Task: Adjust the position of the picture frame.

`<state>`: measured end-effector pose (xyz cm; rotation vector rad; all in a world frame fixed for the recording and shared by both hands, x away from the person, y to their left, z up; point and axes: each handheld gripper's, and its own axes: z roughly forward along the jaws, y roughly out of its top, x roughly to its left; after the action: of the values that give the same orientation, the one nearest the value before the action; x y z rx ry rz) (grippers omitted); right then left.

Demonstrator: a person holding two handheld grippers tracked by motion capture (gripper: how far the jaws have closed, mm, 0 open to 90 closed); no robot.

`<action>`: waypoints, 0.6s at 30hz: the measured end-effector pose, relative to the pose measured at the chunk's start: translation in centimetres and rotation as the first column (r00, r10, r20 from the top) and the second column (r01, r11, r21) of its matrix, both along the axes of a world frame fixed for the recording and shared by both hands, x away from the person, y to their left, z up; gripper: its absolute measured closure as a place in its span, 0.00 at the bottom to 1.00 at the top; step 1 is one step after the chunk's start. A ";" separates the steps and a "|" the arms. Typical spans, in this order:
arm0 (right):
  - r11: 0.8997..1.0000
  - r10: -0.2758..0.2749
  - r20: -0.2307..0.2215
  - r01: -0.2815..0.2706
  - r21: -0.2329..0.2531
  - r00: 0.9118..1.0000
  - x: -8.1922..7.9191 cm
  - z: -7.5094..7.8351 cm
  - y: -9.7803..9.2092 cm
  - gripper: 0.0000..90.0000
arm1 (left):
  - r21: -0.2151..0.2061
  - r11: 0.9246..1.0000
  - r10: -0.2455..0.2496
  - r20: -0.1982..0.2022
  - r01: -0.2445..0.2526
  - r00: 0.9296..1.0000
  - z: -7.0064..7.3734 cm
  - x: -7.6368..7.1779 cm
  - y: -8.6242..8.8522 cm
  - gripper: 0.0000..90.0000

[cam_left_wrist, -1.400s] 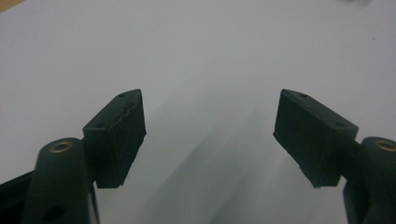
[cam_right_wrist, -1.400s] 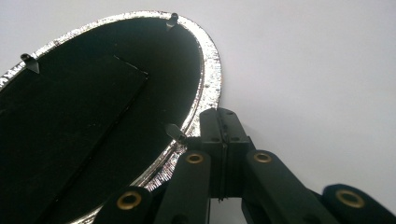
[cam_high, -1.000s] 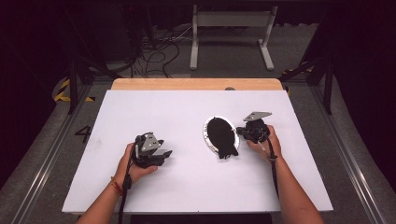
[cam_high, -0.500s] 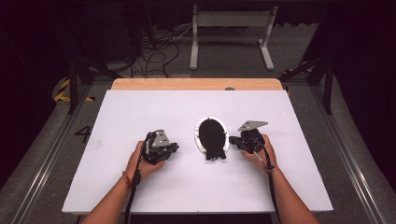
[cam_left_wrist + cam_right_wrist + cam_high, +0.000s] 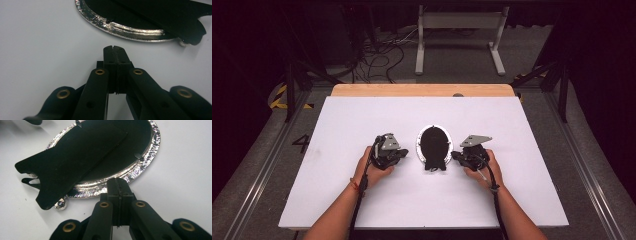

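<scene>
On my screens, item by item. Bench [image 5: 362, 200]: a white sheet covering a pale wooden top, whose bare edge [image 5: 422, 90] shows along the far side; the white is matte and unmarked apart from a few dark specks visible in the right gripper view. Central item: an oval picture frame [image 5: 434, 146] lying face down in the middle of the bench, silver hammered rim [image 5: 146, 162], black back panel, and a black easel stand [image 5: 72, 160] lying flat across it, its notched foot reaching past the rim toward me. Left claw [image 5: 404, 153]: resting low on the bench just to the left of the frame, jaws pressed together with nothing between them; in its own view the tips sit near the silver rim [image 5: 130, 28] but apart from it. Right claw [image 5: 455, 156]: just to the right of the frame, jaws likewise closed on nothing; its tips appear to touch the rim's edge, though I cannot be sure from this angle. Room: dark grey floor, a loose tangle of black cables [image 5: 377, 52] behind the bench, a grey metal stand [image 5: 459, 35] with two legs, yellow and black hazard tape [image 5: 279, 95] at far left, a figure 4 [image 5: 301, 143] marked on the floor.
</scene>
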<state>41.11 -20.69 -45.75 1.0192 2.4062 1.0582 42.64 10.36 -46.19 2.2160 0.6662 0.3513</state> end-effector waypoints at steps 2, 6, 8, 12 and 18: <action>1.000 -0.004 -0.004 0.004 0.009 1.000 -0.2 0.0 0.2 1.00 | -0.004 1.000 0.008 0.001 -0.008 1.000 0.0 0.2 -0.2 0.99; 1.000 0.028 -0.007 -0.028 0.008 1.000 -0.9 -0.1 1.0 1.00 | -0.003 1.000 0.005 -0.014 -0.005 1.000 -0.1 0.6 -0.5 0.98; 0.999 0.044 -0.003 -0.044 -0.001 0.999 -1.2 0.0 1.4 1.00 | 0.000 1.000 0.001 -0.015 -0.001 1.000 -0.2 0.5 -0.7 0.98; 1.000 0.024 0.014 -0.023 -0.021 1.000 -0.9 0.0 1.1 1.00 | 0.007 1.000 0.021 -0.006 -0.021 1.000 -0.3 0.7 -0.7 0.96; 0.996 -0.094 0.015 0.094 0.009 0.995 1.5 0.0 -0.8 1.00 | 0.016 0.999 0.049 -0.012 -0.049 0.999 -0.3 1.2 -1.0 0.97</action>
<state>42.63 -21.45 -45.80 1.1110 2.3190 1.0412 43.82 9.36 -46.50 2.2219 0.7277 0.3688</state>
